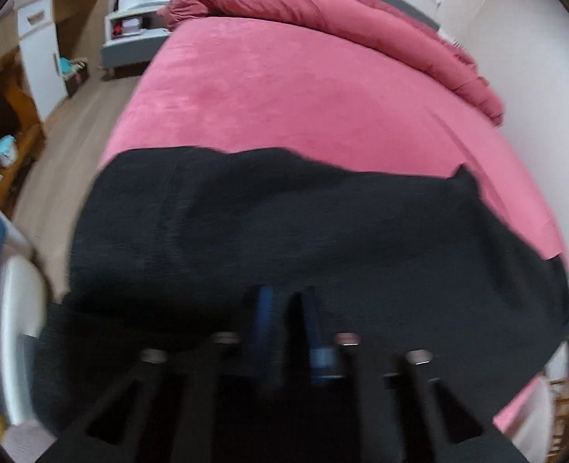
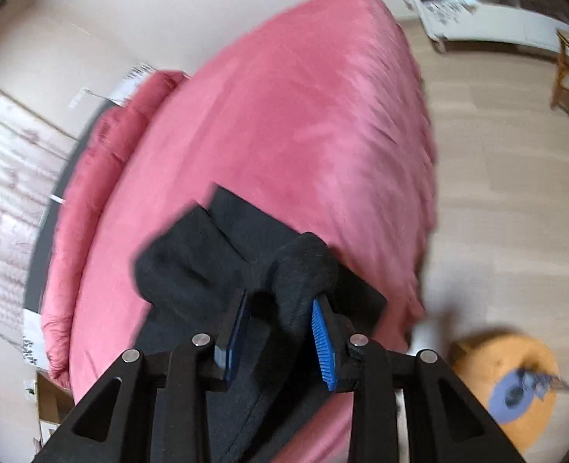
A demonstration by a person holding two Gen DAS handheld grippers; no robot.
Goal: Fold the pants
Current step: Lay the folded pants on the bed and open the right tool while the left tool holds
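Observation:
Black pants (image 1: 246,223) lie across the near end of a pink bed (image 1: 284,88), reaching from its left edge to its right edge. My left gripper (image 1: 288,305) hovers low over the cloth, blurred, its blue pads close together and shut. Whether cloth is pinched between them I cannot tell. In the right wrist view one end of the pants (image 2: 192,262) is folded and bunched near the bed's edge (image 2: 303,115). My right gripper (image 2: 280,308) stands partly open around a lump of black cloth. The ribbed face of its right pad (image 2: 323,343) is bare.
A rolled pink duvet (image 1: 323,11) lies along the head of the bed. A grey nightstand (image 1: 134,34) and a white cupboard (image 1: 37,50) stand at the left. A yellow stool (image 2: 516,378) sits on the wooden floor (image 2: 497,154) beside the bed.

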